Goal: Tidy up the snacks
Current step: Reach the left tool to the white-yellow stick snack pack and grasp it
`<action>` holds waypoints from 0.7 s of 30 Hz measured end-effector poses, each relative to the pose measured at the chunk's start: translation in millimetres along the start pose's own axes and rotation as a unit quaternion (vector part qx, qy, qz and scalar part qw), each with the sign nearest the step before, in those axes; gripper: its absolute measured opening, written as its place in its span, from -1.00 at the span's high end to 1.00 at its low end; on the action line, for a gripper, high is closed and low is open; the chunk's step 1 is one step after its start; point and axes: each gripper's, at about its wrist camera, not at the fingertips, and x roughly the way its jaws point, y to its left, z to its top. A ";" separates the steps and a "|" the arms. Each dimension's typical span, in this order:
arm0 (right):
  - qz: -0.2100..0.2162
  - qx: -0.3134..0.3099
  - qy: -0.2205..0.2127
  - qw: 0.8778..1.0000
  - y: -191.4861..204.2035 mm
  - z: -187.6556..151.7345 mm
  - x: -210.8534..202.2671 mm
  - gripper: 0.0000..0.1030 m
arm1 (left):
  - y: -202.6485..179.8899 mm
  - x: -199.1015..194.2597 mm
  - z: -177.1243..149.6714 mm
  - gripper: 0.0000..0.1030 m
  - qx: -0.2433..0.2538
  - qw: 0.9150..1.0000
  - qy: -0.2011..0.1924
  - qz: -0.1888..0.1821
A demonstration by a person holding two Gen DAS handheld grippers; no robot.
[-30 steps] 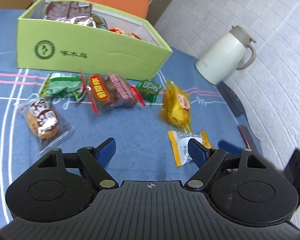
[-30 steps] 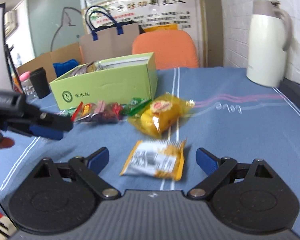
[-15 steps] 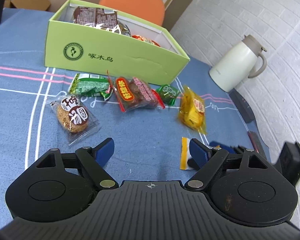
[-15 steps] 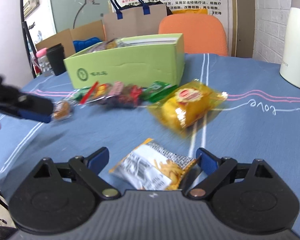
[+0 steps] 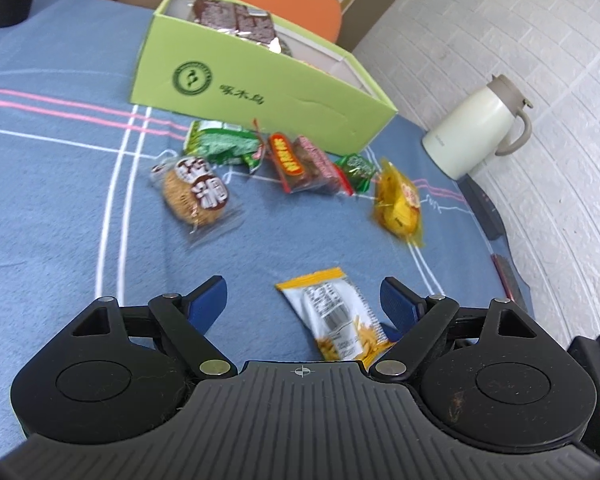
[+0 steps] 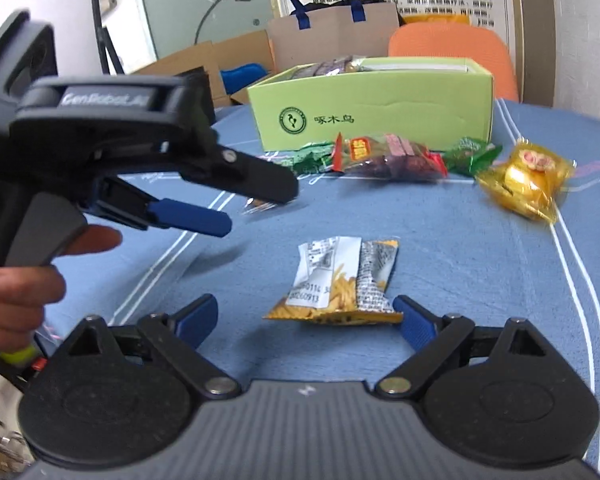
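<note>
Green box sits well beyond both claws, partly filled. Right gripper wide, empty, straddling the yellow chip packet on the cloth; left gripper wide, just been opening, empty. Likely step: approach. Next: close on packet, carry to box.

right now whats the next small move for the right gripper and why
Probably ease the right gripper forward and down so its fingers straddle the white and yellow snack packet, then close. The fingers stand open, the packet lies flat on the blue tablecloth just ahead of them and nothing is held yet. The green box behind it already holds snacks, so that is the likely drop spot.
</note>
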 end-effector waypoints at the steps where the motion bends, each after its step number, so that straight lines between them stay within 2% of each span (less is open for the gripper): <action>1: -0.005 0.005 -0.005 1.000 0.7 1.5 -0.5 -0.81 | 0.8 -0.2 -0.5 -0.40 -0.001 1.000 0.001 -0.001; 4: -0.011 0.017 -0.008 1.000 0.1 7.0 3.4 -0.81 | -2.5 5.2 0.8 -0.40 0.000 1.000 0.010 -0.003; 8: -0.029 0.008 -0.003 1.000 2.9 8.4 10.0 -0.81 | -21.3 19.5 1.7 -0.40 0.027 0.999 0.031 0.004; 13: -0.031 0.010 0.006 0.999 0.1 8.5 16.2 -0.81 | -36.7 32.1 -1.6 -0.39 0.044 0.998 0.043 0.005; 21: -0.019 0.011 -0.005 1.000 -8.3 6.4 17.0 -0.82 | -41.6 41.1 -2.0 -0.39 0.046 0.997 0.054 0.012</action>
